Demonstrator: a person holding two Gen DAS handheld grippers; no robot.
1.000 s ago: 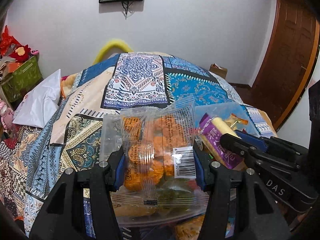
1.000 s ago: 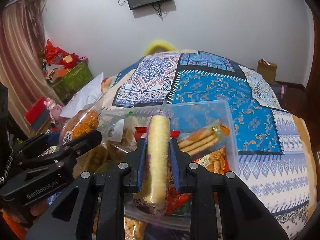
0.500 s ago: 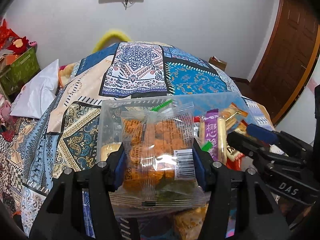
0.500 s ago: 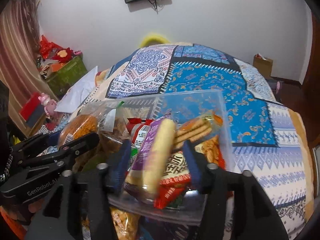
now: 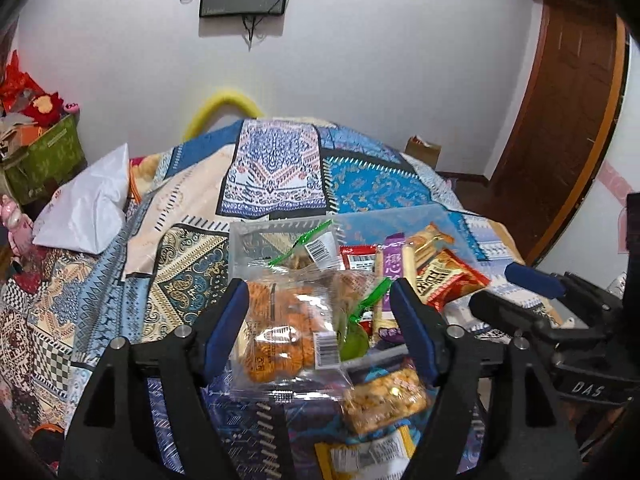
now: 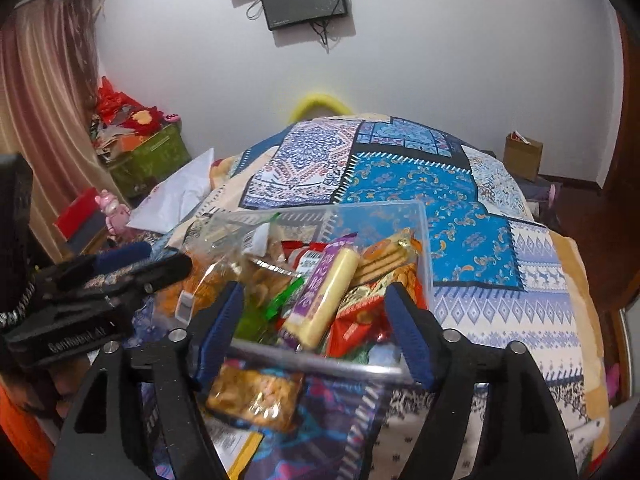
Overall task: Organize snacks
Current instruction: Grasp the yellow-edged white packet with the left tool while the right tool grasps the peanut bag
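A clear plastic bin (image 6: 424, 248) on the patterned bedspread holds several snack packs. In the left wrist view my left gripper (image 5: 320, 320) is open, its jaws spread on either side of a clear pack of orange crackers (image 5: 280, 332) that lies in the bin (image 5: 400, 216). In the right wrist view my right gripper (image 6: 316, 320) is open and empty. A purple-wrapped cream stick (image 6: 324, 292) lies between its jaws on the pile in the bin, untouched. The stick also shows in the left wrist view (image 5: 394, 264).
A bag of yellow puffs (image 6: 256, 396) and a yellow packet (image 5: 364, 456) lie on the bedspread in front of the bin. A white pillow (image 5: 84, 204) lies at the left. A green box (image 6: 152, 160) stands by the curtain. A wooden door (image 5: 560, 120) is at the right.
Both grippers opened. The left let the orange cracker pack drop into the bin; the right let the cream stick fall onto the pile. Both grippers pulled back a little.
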